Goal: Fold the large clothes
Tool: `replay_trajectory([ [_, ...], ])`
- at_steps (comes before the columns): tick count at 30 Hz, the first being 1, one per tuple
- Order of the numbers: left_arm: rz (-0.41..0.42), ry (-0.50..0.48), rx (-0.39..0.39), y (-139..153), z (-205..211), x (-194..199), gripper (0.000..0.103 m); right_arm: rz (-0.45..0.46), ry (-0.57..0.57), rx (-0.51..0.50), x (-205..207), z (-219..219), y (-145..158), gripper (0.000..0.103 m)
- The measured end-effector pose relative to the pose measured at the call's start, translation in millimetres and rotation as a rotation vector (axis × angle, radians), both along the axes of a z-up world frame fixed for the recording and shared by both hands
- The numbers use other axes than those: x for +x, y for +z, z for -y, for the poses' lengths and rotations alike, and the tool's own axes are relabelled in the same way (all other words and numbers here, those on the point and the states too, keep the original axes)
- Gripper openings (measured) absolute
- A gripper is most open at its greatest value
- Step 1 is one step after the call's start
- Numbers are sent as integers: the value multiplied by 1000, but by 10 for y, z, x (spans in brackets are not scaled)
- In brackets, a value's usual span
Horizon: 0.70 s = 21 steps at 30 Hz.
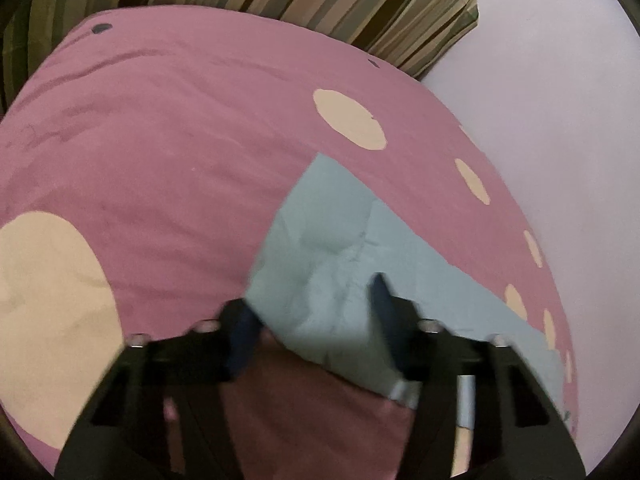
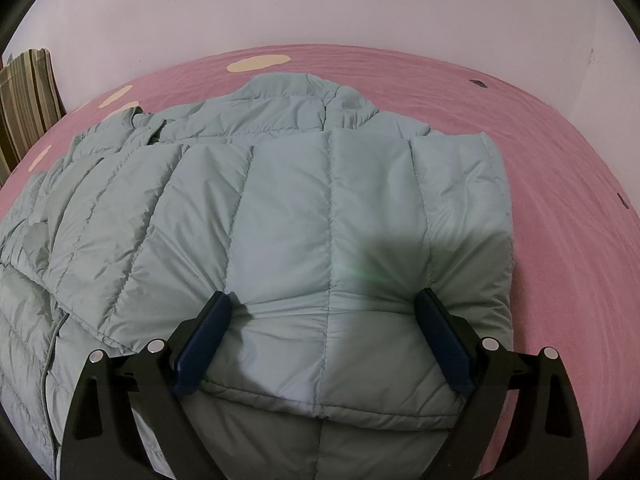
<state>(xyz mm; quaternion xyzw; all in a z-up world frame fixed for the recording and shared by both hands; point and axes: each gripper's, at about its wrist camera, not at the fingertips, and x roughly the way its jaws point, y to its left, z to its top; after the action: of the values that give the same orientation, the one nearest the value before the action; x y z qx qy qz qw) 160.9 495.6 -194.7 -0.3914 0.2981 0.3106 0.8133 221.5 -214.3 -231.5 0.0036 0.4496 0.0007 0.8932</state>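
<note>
A pale blue-green quilted puffer jacket (image 2: 304, 200) lies on a pink bed sheet (image 2: 560, 240), its right side folded over the middle and its collar toward the wall. My right gripper (image 2: 324, 304) is open, its dark blue fingers (image 2: 208, 332) spread wide and resting on the folded jacket's near edge. In the left wrist view one part of the jacket (image 1: 332, 264) lies on the sheet. My left gripper (image 1: 312, 300) is open with this cloth between its fingers (image 1: 386, 300); that view is blurred by motion.
The pink sheet (image 1: 160, 152) has cream spots (image 1: 348, 118). A striped pillow (image 1: 320, 4) lies at the bed's head, also in the right wrist view (image 2: 28, 96). A pale wall (image 2: 320, 4) runs along the bed's far side.
</note>
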Motion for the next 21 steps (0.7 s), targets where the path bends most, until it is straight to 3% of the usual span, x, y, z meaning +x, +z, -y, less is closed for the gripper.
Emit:
replay_trajectory([
  [4,-29,-4,35,-12,-44,-15,9,0,1,1,19,11,-16,92],
  [12,-47,-35,156,263,199,13,5,1,2,1,1,9,-9,92],
  [16,-20,-111,230,545,536,177,5,1,2,2,-5,8,-8,92],
  [21,11,-239,266,777,1075,506,5,2,2,3,-11,8,-7,93],
])
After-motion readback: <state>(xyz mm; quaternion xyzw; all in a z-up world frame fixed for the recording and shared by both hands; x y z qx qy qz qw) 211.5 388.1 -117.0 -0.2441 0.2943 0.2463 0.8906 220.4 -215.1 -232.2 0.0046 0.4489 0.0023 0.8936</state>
